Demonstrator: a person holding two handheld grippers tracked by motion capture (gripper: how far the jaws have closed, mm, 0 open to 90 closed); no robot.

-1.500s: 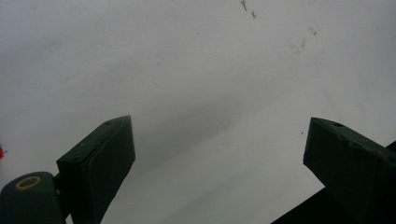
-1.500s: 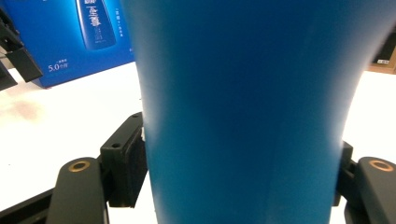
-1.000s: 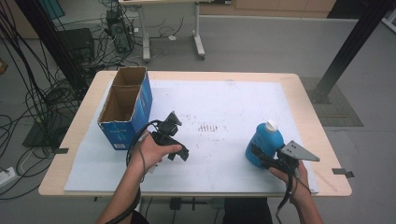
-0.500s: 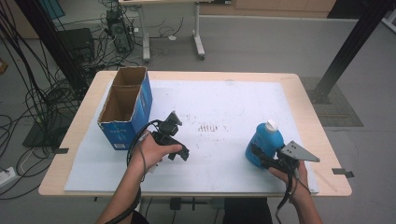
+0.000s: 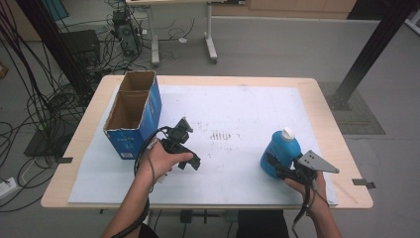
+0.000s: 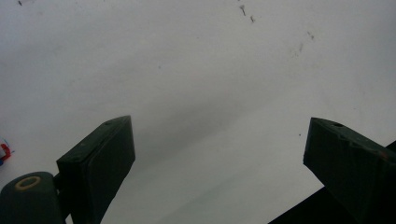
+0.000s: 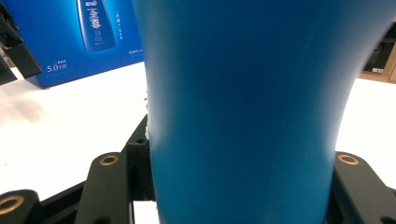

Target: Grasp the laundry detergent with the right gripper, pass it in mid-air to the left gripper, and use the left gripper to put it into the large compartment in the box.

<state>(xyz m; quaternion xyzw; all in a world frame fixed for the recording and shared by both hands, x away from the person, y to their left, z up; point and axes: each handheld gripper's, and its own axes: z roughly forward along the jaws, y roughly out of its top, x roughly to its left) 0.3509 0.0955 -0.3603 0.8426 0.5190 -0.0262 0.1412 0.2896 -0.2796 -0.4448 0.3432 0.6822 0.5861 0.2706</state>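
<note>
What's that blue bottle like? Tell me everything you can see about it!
The blue bottle looks like smooth, shiny plastic, with a small white cap on top. It is wide at the bottom and narrower toward the neck. It stands upright on the white sheet near the table's right front. The right tool is shut on its lower body, one black jaw on each side, seen close up in the right gripper view. I see no label on the sides in view.

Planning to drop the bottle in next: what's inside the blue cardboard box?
The blue cardboard box stands open-topped; two compartments show bare brown walls with nothing visible. Their floors are hidden by the near walls.
</note>
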